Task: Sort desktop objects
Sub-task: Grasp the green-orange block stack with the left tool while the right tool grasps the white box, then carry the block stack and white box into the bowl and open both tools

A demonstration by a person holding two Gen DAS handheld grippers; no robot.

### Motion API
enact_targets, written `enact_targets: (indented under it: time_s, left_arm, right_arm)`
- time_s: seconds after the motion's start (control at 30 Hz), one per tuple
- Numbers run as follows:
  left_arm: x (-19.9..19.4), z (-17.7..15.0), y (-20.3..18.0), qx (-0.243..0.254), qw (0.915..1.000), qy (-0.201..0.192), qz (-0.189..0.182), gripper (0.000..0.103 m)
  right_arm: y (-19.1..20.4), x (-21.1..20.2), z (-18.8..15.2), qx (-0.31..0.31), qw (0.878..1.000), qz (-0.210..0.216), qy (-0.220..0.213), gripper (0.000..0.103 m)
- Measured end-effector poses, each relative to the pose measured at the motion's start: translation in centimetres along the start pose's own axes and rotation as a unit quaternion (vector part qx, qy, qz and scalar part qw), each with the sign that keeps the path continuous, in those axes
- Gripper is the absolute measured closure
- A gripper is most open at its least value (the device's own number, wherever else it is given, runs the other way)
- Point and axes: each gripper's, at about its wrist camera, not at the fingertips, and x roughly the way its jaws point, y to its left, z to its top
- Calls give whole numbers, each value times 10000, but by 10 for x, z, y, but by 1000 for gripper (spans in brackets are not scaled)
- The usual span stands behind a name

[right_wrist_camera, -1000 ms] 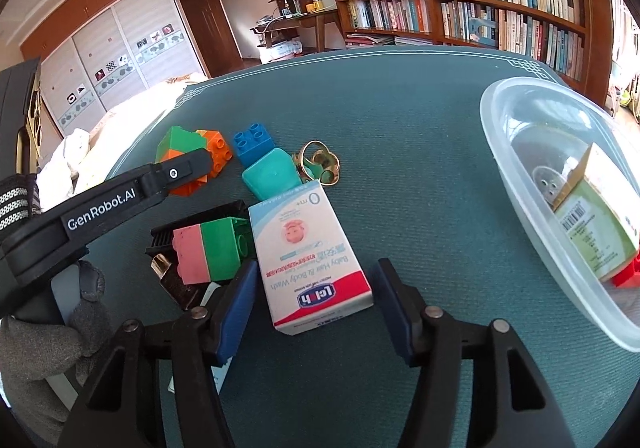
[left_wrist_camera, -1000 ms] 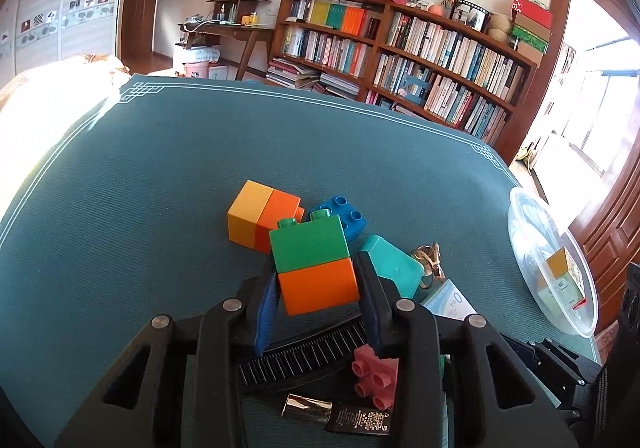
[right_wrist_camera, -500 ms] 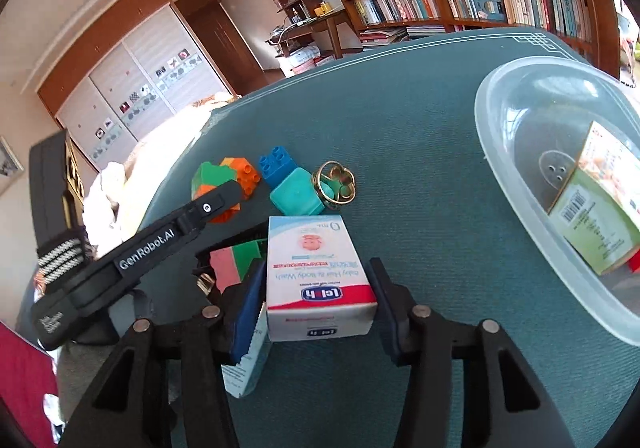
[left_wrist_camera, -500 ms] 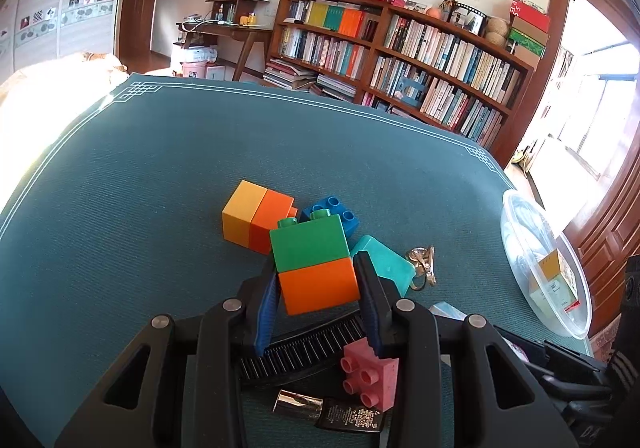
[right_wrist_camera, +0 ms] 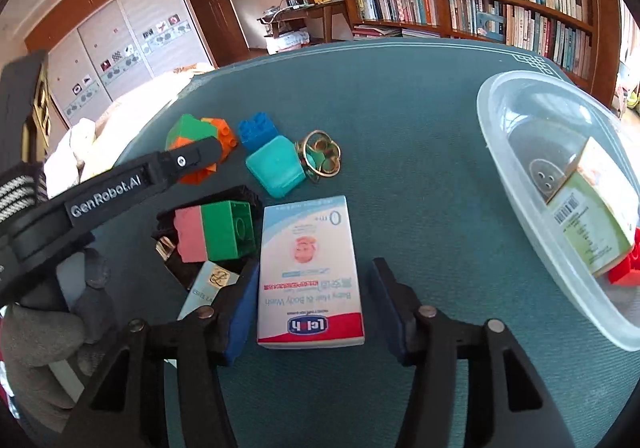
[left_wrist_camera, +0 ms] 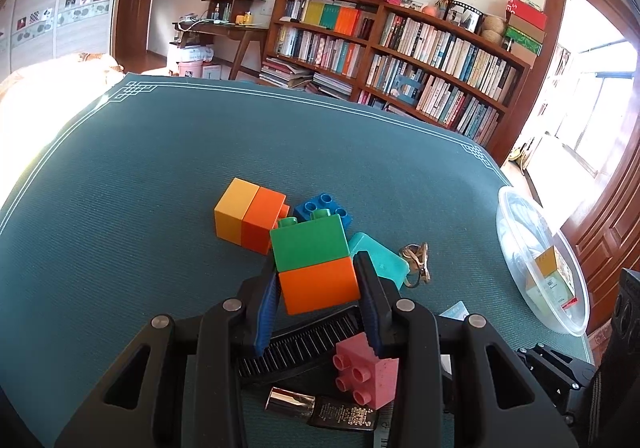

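Observation:
My left gripper [left_wrist_camera: 320, 288] is shut on a green-and-orange block stack [left_wrist_camera: 314, 262] and holds it above the teal table. Under it lie a yellow-and-orange block [left_wrist_camera: 248, 214], a blue brick [left_wrist_camera: 324, 208], a teal box [left_wrist_camera: 378, 260] and a pink brick [left_wrist_camera: 368, 372]. My right gripper [right_wrist_camera: 312, 300] is open; its jaws straddle a white baby-wash box [right_wrist_camera: 310, 272] lying flat on the table, with a gap on the right side. The clear plastic bowl [right_wrist_camera: 516, 152] at the right holds a carton and a red brick.
A black comb [left_wrist_camera: 296, 344], a small dark bottle [left_wrist_camera: 320, 408] and a gold ring ornament [right_wrist_camera: 320, 162] lie among the blocks. A pink-and-green block [right_wrist_camera: 216, 234] lies left of the wash box. Bookshelves stand behind the table.
The left gripper rose a little with its block stack. The right gripper's jaws stood close around the wash box half a second ago and now stand wider, the box flat on the table.

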Motion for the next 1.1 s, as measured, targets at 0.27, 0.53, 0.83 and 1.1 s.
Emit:
enact_targets:
  time_s: [0.27, 0.53, 0.83, 1.1]
  left_arm:
    - [-3, -1, -2, 48, 10000, -26, -39, 64]
    - [-8, 2, 0, -8, 10000, -75, -33, 64]
    - [-14, 3, -19, 208, 9996, -155, -66, 64]
    - [-21, 1, -39, 424, 9987, -241, -159, 64]
  right_arm:
    - [8, -5, -3, -293, 9994, -85, -174, 51]
    - [-9, -38, 19, 148, 9957, 157, -901, 52]
    - [-32, -95, 32, 558, 9826, -59, -1770, 52]
    - [-69, -140, 28, 1017, 9648, -885, -2257, 52]
